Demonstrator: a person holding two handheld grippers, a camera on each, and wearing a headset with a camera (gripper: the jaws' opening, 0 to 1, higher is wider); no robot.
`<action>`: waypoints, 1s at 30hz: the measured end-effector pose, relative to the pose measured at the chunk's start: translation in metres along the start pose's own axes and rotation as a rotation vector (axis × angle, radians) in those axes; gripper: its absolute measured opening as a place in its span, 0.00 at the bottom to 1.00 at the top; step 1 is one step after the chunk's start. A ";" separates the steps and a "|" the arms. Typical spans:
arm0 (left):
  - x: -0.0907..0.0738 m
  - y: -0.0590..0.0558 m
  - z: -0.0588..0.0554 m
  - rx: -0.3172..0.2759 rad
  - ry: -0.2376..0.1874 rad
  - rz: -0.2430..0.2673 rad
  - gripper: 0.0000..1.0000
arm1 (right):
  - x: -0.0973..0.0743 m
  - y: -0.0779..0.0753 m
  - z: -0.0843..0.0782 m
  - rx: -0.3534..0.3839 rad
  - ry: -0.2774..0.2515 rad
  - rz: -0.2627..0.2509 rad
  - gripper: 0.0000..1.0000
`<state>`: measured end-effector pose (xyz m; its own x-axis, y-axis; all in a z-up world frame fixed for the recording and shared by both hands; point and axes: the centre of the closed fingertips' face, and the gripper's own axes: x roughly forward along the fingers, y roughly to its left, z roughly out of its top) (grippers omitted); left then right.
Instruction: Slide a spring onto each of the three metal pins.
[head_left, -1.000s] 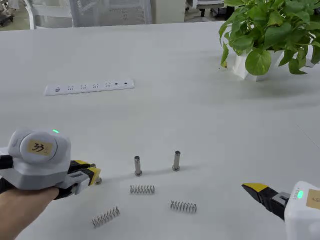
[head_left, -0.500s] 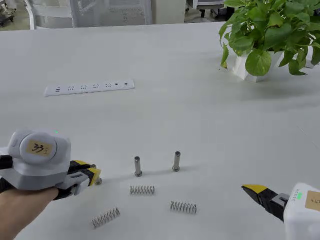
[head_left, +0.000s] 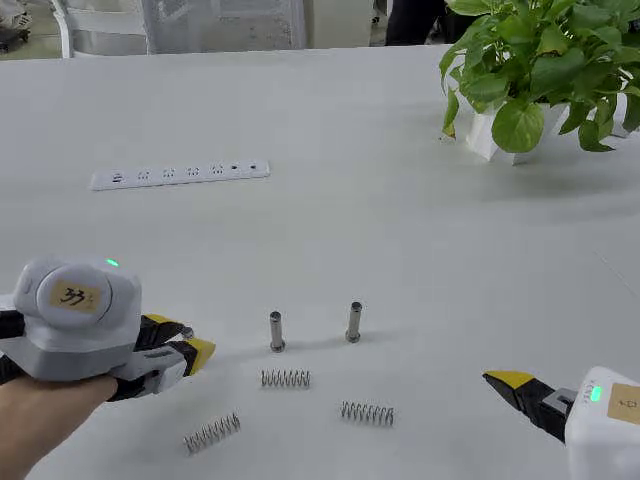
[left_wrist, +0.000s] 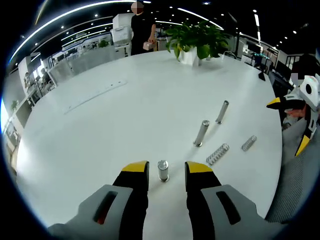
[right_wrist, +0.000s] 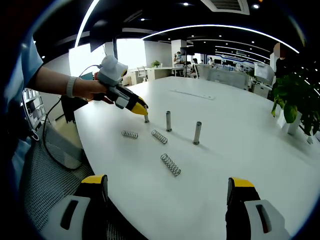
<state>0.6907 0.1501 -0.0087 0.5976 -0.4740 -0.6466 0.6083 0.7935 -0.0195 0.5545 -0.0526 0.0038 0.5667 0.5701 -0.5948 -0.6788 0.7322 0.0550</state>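
Three short metal pins stand upright on the white table. Two pins (head_left: 276, 331) (head_left: 354, 322) stand free in the middle. The third pin (left_wrist: 163, 170) stands between the jaws of my left gripper (left_wrist: 161, 172), which is open, with a gap on each side of the pin. Three springs lie flat in front of the pins: one spring (head_left: 285, 378) near the middle pin, another (head_left: 367, 412) to the right, the last (head_left: 212, 432) close to my left gripper (head_left: 181, 338). My right gripper (right_wrist: 167, 186) is wide open and holds nothing, low at the table's near edge (head_left: 512, 384).
A white power strip (head_left: 180, 174) lies at the far left of the table. A potted green plant (head_left: 530, 70) stands at the far right corner. A person stands beyond the table's far end (left_wrist: 140, 30).
My left gripper has edged slightly forward toward the pins, and its jaws now stand on either side of the leftmost pin. The right gripper, springs and other pins have stayed put.
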 end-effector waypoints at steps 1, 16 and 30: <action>0.000 0.000 0.000 0.002 -0.003 0.000 0.29 | 0.000 0.000 0.000 -0.001 0.001 0.000 1.00; 0.000 -0.015 0.005 0.012 -0.055 -0.061 0.78 | 0.001 -0.001 -0.001 -0.007 0.006 -0.003 1.00; -0.011 -0.025 0.002 0.031 -0.080 -0.108 0.99 | 0.000 -0.005 0.001 -0.022 0.011 -0.006 1.00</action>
<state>0.6697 0.1350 0.0002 0.5667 -0.5859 -0.5793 0.6867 0.7244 -0.0610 0.5588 -0.0555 0.0044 0.5660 0.5614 -0.6037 -0.6854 0.7274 0.0338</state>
